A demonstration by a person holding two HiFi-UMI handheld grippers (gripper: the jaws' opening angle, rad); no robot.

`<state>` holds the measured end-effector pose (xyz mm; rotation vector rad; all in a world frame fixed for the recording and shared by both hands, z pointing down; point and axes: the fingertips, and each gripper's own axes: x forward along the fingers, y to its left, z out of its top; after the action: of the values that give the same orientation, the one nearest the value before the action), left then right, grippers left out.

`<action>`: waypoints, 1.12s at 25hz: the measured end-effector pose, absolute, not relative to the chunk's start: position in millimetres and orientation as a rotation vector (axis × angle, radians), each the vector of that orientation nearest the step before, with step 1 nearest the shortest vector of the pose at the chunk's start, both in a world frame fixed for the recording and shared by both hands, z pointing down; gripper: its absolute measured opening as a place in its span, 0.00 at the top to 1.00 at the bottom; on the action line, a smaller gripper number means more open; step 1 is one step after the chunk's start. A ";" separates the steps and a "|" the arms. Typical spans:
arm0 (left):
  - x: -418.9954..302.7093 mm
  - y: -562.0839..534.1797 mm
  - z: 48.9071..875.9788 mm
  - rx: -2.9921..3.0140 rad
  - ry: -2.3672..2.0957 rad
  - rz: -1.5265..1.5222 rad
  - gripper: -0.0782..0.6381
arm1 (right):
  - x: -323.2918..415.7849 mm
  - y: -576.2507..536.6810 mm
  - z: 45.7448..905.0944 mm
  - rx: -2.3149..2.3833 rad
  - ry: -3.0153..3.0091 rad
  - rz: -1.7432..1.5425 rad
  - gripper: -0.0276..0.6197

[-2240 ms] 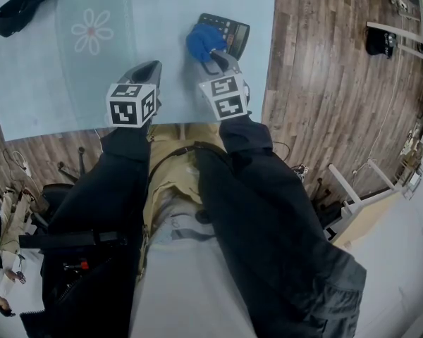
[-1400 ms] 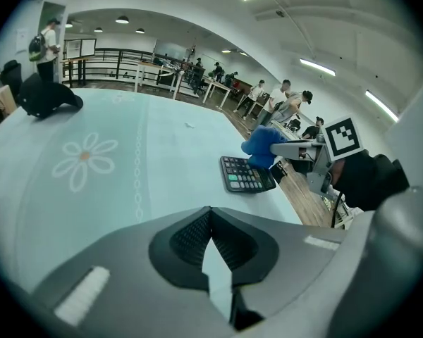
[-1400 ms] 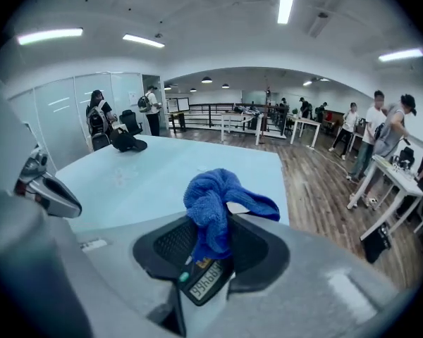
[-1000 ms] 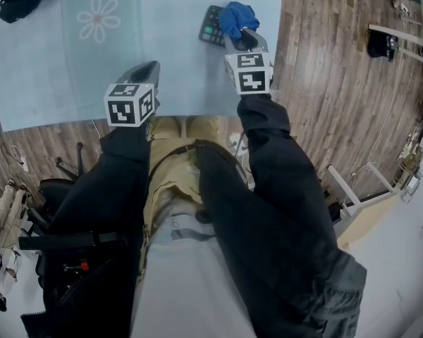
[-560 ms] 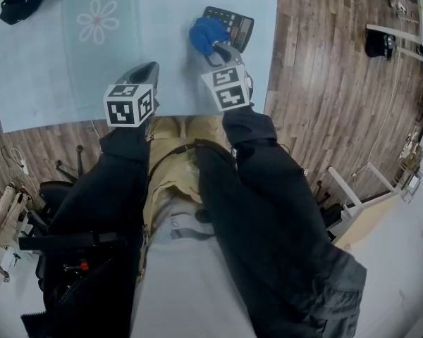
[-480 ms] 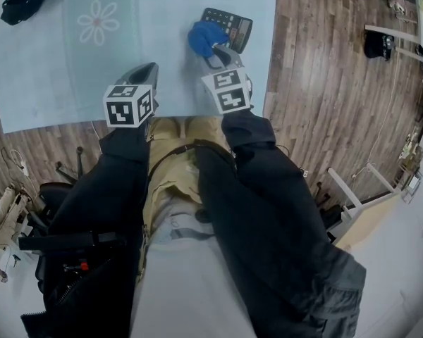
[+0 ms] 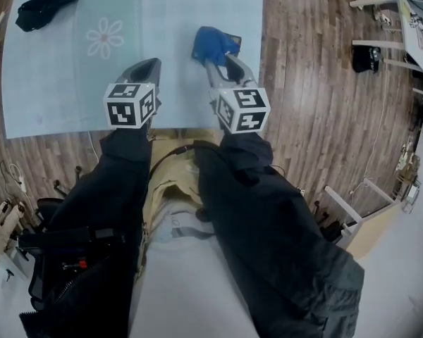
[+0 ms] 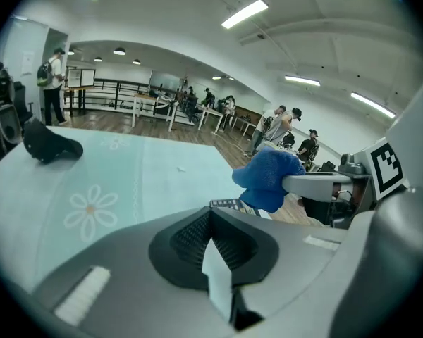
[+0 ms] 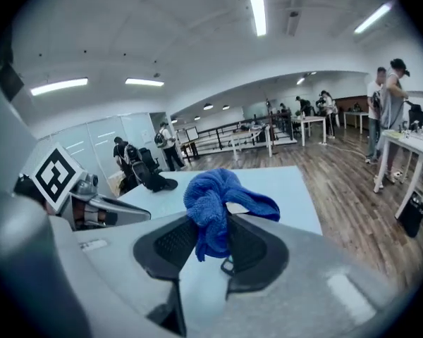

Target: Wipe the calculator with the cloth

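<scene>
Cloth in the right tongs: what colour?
The cloth is solid blue, no pattern. It shows best in the right gripper view.

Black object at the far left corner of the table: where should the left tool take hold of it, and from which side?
Probably across the narrow middle of the black object, from above. It lies flat and elongated on the table, so the jaws would span its short width.

Bright, even light from ceiling strip lamps (image 9: 257, 10); strong fisheye bending at edges, soft shadows, little blur.
</scene>
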<state>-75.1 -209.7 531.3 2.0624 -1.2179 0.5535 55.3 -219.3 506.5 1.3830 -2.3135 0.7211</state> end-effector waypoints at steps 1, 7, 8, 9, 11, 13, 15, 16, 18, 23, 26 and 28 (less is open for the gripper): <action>-72.4 -216.5 518.9 2.092 -1.233 0.535 0.89 | 57.2 -223.2 490.7 1.419 -2.339 0.701 0.77; -52.0 -253.1 412.5 2.312 -1.343 0.370 0.89 | 71.7 -235.5 385.7 1.597 -2.474 0.517 0.77; -50.1 -255.1 390.1 2.352 -1.368 0.333 0.89 | 73.8 -234.1 367.2 1.622 -2.492 0.481 0.77; -49.3 -255.7 367.3 2.392 -1.396 0.292 0.89 | 75.1 -231.6 348.7 1.646 -2.510 0.443 0.77; -49.3 -254.1 323.6 2.465 -1.452 0.205 0.89 | 75.8 -225.2 312.7 1.687 -2.548 0.359 0.77; -48.7 -250.6 287.7 2.525 -1.495 0.128 0.89 | 75.7 -218.4 282.4 1.720 -2.577 0.283 0.77; -47.8 -245.9 262.5 2.572 -1.524 0.071 0.89 | 75.0 -212.0 260.6 1.751 -2.587 0.214 0.77; -47.3 -243.8 253.5 2.590 -1.532 0.051 0.89 | 74.6 -209.1 252.2 1.767 -2.584 0.177 0.77; -46.0 -241.0 242.7 2.612 -1.540 0.028 0.89 | 73.2 -204.5 240.3 1.786 -2.574 0.111 0.77; -46.2 -241.1 236.4 2.606 -1.547 0.007 0.89 | 71.7 -202.3 229.1 1.780 -2.590 0.062 0.77; -48.5 -241.5 234.7 2.603 -1.563 0.001 0.89 | 72.6 -203.5 226.0 1.778 -2.601 0.054 0.77; -51.4 -242.1 234.5 2.597 -1.577 0.000 0.89 | 71.7 -204.5 224.8 1.774 -2.610 0.050 0.77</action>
<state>-51.4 -242.1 234.5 2.5968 -1.5767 -0.0003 71.7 -204.5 224.8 1.7737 -2.6103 0.0498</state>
